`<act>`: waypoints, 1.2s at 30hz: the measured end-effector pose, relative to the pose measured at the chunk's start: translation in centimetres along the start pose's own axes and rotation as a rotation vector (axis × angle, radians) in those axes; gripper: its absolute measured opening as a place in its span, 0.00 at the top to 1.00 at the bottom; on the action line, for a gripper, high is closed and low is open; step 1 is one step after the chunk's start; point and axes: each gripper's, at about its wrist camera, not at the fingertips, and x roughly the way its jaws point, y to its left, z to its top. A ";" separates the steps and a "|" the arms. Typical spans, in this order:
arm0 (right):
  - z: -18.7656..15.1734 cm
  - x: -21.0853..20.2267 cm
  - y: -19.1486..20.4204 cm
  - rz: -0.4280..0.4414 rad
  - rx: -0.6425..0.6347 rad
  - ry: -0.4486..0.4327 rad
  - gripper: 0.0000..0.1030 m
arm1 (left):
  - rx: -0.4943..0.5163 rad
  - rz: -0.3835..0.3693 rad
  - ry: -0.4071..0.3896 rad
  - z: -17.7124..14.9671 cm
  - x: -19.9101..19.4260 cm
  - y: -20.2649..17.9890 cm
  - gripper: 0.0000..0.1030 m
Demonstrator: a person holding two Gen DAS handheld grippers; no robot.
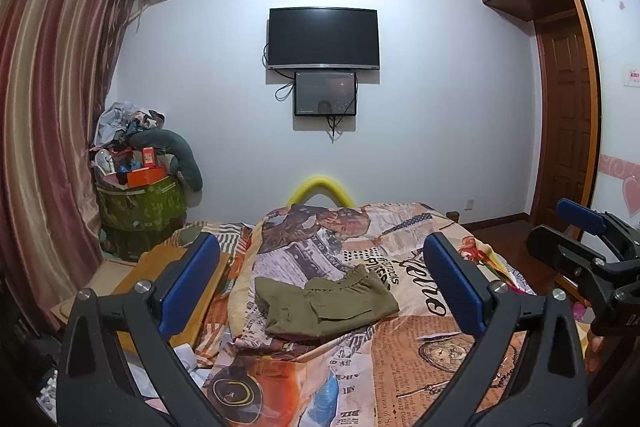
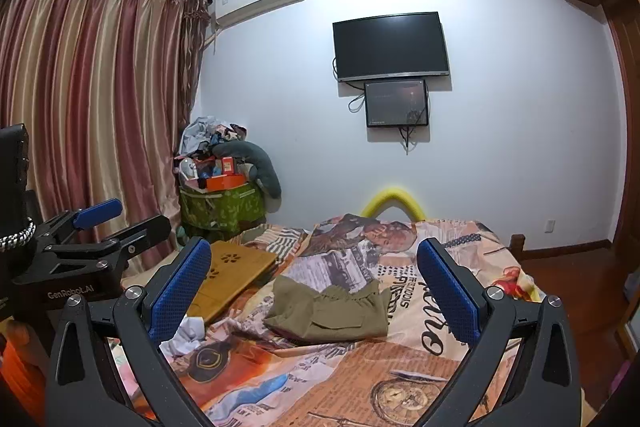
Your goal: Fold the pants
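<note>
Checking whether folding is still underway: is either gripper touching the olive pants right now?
Apart. In the left wrist view the left gripper is open, raised short of the pants; the right wrist view shows the right gripper likewise open, clear of them.

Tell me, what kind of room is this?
Most likely a home bedroom. There is a bed with a printed cover and olive pants lying folded on it, a television on the wall, and striped curtains to one side.
</note>
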 end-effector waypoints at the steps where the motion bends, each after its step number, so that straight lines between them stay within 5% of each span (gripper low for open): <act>1: 0.0 0.0 0.0 -0.001 0.002 0.002 0.01 | 0.004 0.001 0.001 0.0 0.1 -0.1 0.00; 36: 0.0 0.0 -0.4 -0.010 0.037 0.018 0.01 | 0.016 -0.006 0.023 -0.6 0.8 0.3 0.00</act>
